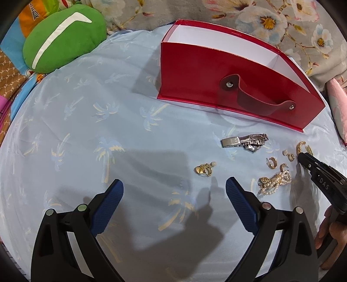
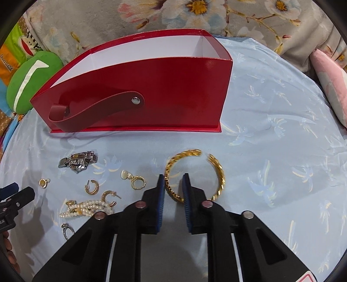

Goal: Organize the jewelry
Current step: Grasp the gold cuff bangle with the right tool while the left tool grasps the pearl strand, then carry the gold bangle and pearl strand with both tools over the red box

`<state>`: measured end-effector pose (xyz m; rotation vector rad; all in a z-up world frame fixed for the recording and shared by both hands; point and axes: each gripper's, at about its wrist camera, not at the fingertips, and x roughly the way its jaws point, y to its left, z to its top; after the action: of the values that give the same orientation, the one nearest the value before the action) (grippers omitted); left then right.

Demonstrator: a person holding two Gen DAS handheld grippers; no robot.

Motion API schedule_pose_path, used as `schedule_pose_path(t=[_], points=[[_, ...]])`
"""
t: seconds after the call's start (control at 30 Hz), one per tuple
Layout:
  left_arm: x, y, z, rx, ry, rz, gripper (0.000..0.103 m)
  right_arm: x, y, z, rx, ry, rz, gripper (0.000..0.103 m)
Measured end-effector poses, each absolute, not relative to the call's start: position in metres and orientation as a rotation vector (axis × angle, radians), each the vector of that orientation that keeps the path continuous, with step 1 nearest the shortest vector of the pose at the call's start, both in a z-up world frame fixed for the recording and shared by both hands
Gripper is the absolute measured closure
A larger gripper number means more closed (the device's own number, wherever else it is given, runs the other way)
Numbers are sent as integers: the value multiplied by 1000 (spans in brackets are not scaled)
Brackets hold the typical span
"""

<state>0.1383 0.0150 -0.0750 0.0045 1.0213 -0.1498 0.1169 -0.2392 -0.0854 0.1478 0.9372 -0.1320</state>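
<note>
A red open box [image 2: 151, 95] with a white inside stands on the pale blue sheet; it also shows in the left wrist view [image 1: 216, 82]. Jewelry lies in front of it: a silver watch [image 2: 79, 161], gold hoop earrings [image 2: 92, 187], a pearl bracelet [image 2: 89, 208], a ring [image 2: 67, 231]. My right gripper [image 2: 173, 180] has its fingers nearly closed around the near side of a gold bangle [image 2: 219, 173], which lies on the sheet. My left gripper [image 1: 174, 187] is open and empty, hovering near a gold heart earring [image 1: 202, 169]. The watch [image 1: 245, 140] lies beyond it.
A green cushion [image 1: 63, 36] lies at the back left and a pink pillow [image 2: 331, 80] at the right. A floral blanket [image 2: 195, 17] lies behind the box. The sheet [image 1: 86, 130] has a palm print.
</note>
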Motion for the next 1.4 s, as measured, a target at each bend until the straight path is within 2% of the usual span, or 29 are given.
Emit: schedule_pose_path(t=[0.07, 0.4, 0.67, 0.87, 1.03, 1.17, 1.37, 1.4], points=[[137, 12, -73, 5, 1017, -159, 10, 116, -239, -86, 145, 935, -134, 100], [121, -32, -60, 38, 1004, -310, 10, 88, -251, -70, 187, 891, -156, 100], [118, -84, -75, 123, 1031, -436, 11, 69, -266, -52, 219, 868, -170, 100], [126, -106, -87, 160, 1050, -503, 35, 64, -271, -50, 241, 865, -167, 100], [125, -112, -88, 195, 1018, -482, 43, 63, -271, -50, 247, 864, -163, 100], [125, -108, -86, 194, 1018, -474, 74, 64, -270, -51, 251, 864, -158, 100], [121, -95, -80, 146, 1039, -493, 82, 63, -265, -50, 252, 860, -149, 100], [120, -93, -78, 140, 1037, -495, 90, 62, -264, -49, 252, 859, -148, 100]])
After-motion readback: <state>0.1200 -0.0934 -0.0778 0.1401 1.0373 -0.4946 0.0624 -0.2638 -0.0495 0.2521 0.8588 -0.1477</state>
